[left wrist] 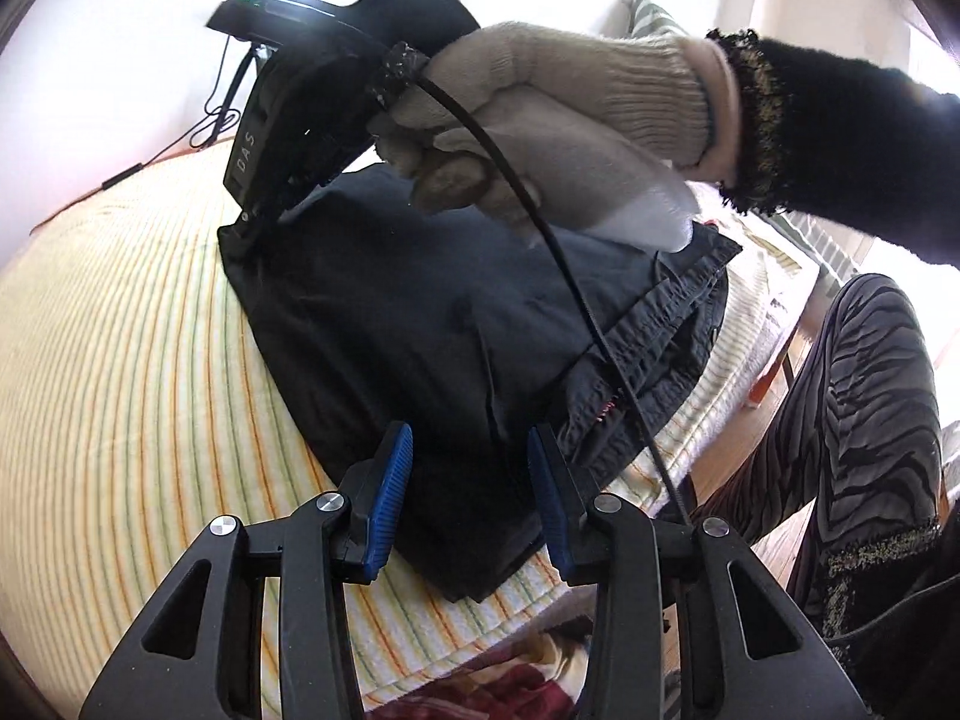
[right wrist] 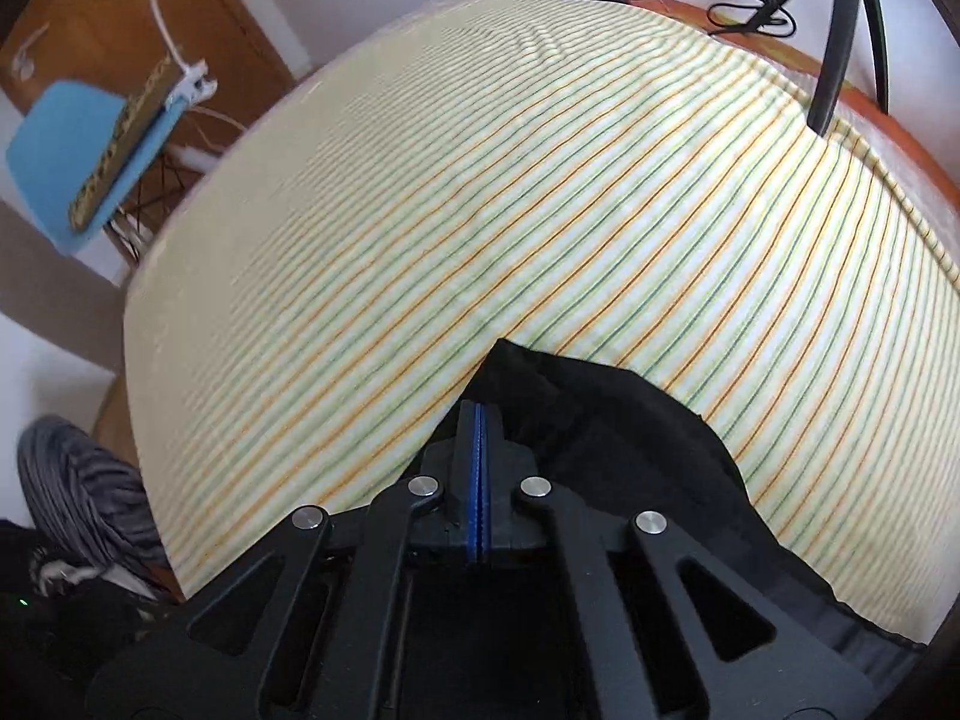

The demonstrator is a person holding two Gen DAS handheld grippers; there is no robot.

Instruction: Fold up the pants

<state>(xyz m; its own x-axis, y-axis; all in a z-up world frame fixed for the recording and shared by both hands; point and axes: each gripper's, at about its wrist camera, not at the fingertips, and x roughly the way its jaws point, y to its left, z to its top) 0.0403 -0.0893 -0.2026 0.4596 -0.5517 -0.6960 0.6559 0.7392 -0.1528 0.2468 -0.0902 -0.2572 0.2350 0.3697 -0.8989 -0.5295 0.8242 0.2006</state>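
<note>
Dark navy pants [left wrist: 432, 324] lie folded into a compact stack on the striped bedsheet [left wrist: 120, 372], waistband [left wrist: 654, 330] toward the right. My left gripper [left wrist: 471, 480] is open, its blue pads [left wrist: 393, 480] just above the near edge of the stack, holding nothing. My right gripper [left wrist: 252, 222], held by a gloved hand [left wrist: 540, 108], presses down at the stack's far left corner. In the right wrist view the right gripper [right wrist: 479, 420] has its blue pads together over the black pants fabric [right wrist: 630, 438]; whether cloth is pinched between them is not visible.
The striped sheet [right wrist: 480, 210] covers a mattress with an orange edge [right wrist: 900, 120]. A tripod [right wrist: 840, 42] and cables stand at the far side. A blue chair [right wrist: 78, 156] is on the left. The person's zebra-print leg [left wrist: 852, 396] stands by the bed's right side.
</note>
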